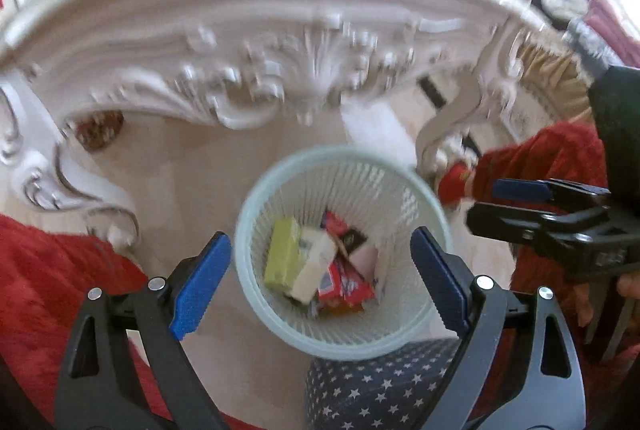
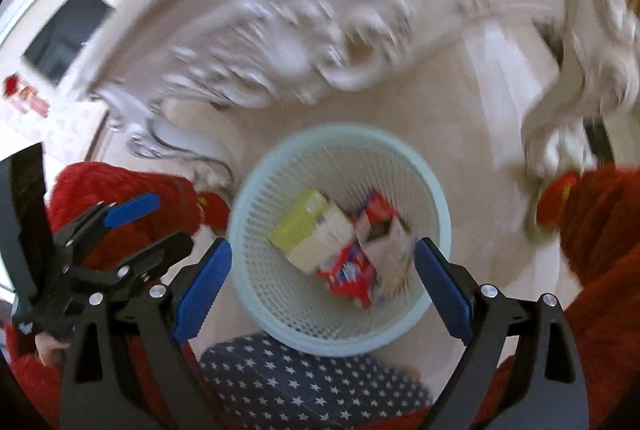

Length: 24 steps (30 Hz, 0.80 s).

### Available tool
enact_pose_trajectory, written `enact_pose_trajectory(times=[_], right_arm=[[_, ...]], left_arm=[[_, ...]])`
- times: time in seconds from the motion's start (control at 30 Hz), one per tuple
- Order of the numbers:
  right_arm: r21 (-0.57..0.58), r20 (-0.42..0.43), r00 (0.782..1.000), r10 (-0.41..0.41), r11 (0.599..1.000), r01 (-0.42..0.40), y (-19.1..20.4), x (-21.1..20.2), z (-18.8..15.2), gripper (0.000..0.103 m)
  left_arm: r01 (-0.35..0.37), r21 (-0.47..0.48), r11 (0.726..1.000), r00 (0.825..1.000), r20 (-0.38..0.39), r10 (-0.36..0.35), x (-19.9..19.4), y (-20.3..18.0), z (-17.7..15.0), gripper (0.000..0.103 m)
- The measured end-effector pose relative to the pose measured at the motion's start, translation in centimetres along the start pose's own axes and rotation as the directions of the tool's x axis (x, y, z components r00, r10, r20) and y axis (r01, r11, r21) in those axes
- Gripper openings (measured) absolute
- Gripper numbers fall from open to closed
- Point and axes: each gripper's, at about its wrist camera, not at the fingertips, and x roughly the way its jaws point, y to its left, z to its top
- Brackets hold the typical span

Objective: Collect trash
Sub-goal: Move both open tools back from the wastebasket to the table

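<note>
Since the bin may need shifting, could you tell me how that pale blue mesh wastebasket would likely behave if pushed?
The wastebasket is thin slatted plastic holding only a few cartons, so probably light. On the smooth floor it should slide easily. A push near its rim might tip it.

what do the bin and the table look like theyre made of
Bin: likely moulded plastic, pale blue, matte; thin slatted lattice walls let the floor show through. Table: probably carved wood or cast resin painted glossy white, with scrollwork and silvery edging; blur leaves it open.
</note>
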Motion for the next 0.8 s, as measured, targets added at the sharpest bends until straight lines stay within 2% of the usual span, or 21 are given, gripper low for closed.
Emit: enact_pose_trajectory(times=[0.1, 0.17, 0.27, 0.37, 0.47, 0.57, 0.67, 0.8], right_arm=[[-0.077, 0.136, 0.990, 0.025, 0.997, -0.015, 1.6, -4.4, 1.7, 0.088], [-0.126, 0.244, 0.970, 0.000, 0.992, 0.032, 2.3, -7.3, 4.1, 0.088], [-0.145, 0.359, 0.931, -0.063, 0.982, 0.123, 2.0, -9.9, 8.9, 0.088], [-0.134, 0.421, 0.899, -0.121, 0.972, 0.193, 1.3, -10.6, 14.4, 0.088], [-0.117, 0.450, 0.875, -0.177, 0.960, 0.255, 0.3, -9.9, 20.0, 0.088], [-0.118, 0.451, 0.863, -0.228, 0.943, 0.311, -0.7, -8.2, 25.3, 0.088], [-0.141, 0.407, 0.873, -0.270, 0.925, 0.352, -1.9, -5.2, 30.2, 0.088], [-0.159, 0.353, 0.887, -0.297, 0.915, 0.370, -3.4, -1.5, 34.4, 0.088]], left_arm=[[-0.010, 0.028, 1.000, 0.997, 0.073, 0.008, -3.4, 0.1, 1.7, 0.089], [-0.007, 0.046, 0.999, 0.992, 0.128, 0.001, -5.8, 0.4, 3.7, 0.089], [-0.042, 0.077, 0.996, 0.979, 0.203, 0.026, -8.7, 1.7, 8.7, 0.089], [-0.079, 0.074, 0.994, 0.964, 0.260, 0.057, -9.0, 4.2, 15.1, 0.089], [-0.126, 0.052, 0.991, 0.959, 0.261, 0.108, -7.2, 6.5, 20.8, 0.089], [-0.161, 0.042, 0.986, 0.957, 0.249, 0.145, -3.9, 8.9, 27.0, 0.089], [-0.186, 0.019, 0.982, 0.957, 0.229, 0.177, -0.6, 10.9, 31.6, 0.089], [-0.141, -0.018, 0.990, 0.970, 0.197, 0.142, 2.8, 13.3, 35.5, 0.089]])
